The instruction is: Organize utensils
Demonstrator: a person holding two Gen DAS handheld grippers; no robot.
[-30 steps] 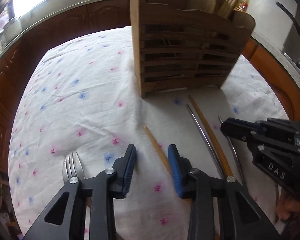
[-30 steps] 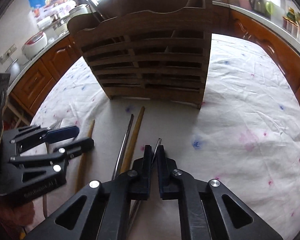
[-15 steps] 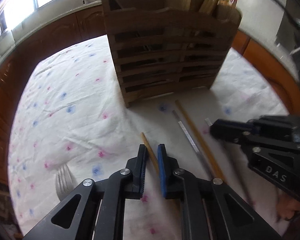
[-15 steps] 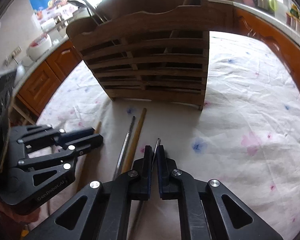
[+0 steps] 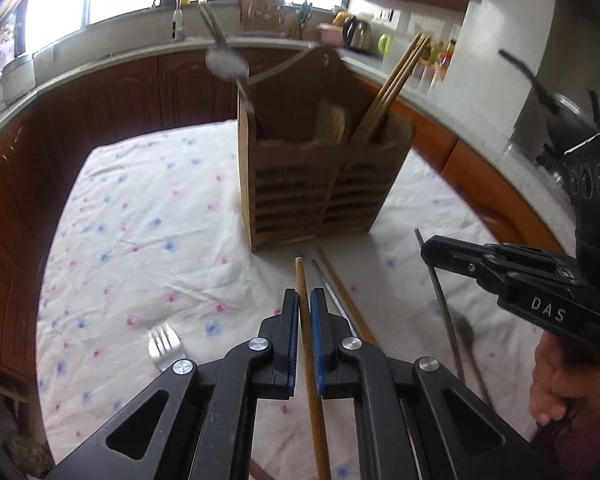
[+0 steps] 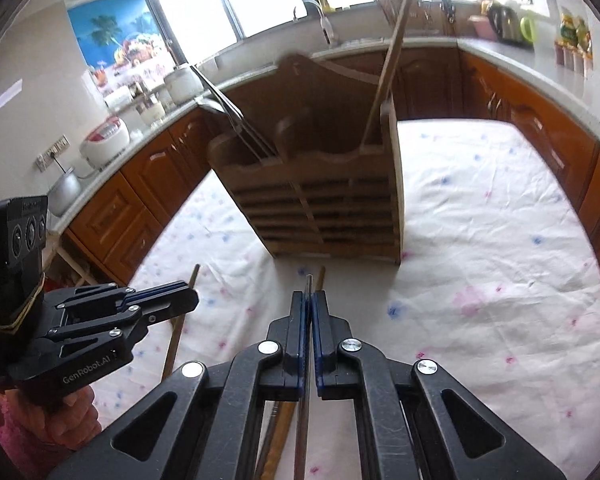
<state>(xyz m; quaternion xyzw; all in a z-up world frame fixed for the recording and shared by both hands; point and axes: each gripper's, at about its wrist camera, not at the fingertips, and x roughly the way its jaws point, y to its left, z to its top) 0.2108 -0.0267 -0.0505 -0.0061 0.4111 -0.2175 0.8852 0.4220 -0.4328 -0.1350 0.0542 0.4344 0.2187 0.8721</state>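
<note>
My left gripper [image 5: 304,300] is shut on a wooden chopstick [image 5: 300,276], held clear of the flowered cloth [image 5: 148,216] and pointing at the slatted wooden holder [image 5: 320,200]. My right gripper [image 6: 310,300] is shut on a thin metal utensil [image 6: 309,282], also lifted. From the left wrist view the right gripper [image 5: 430,246] shows at the right with that metal utensil [image 5: 446,312] hanging under it. In the right wrist view the left gripper [image 6: 190,300] sits at the left with the wooden chopstick [image 6: 176,340]. A fork [image 5: 163,344] lies at the near left.
A metal chopstick [image 5: 330,290] and another wooden chopstick [image 5: 342,290] lie on the cloth before the holder. The holder carries chopsticks [image 5: 396,80], a wooden spoon [image 5: 332,120] and a metal spoon [image 5: 226,64]. Brown cabinets [image 6: 540,128] and a countertop [image 5: 100,64] ring the table.
My left gripper's jaws closed on the wooden chopstick and raised it. The right gripper rose with the metal utensil. Both views now sit higher and show the holder's top.
</note>
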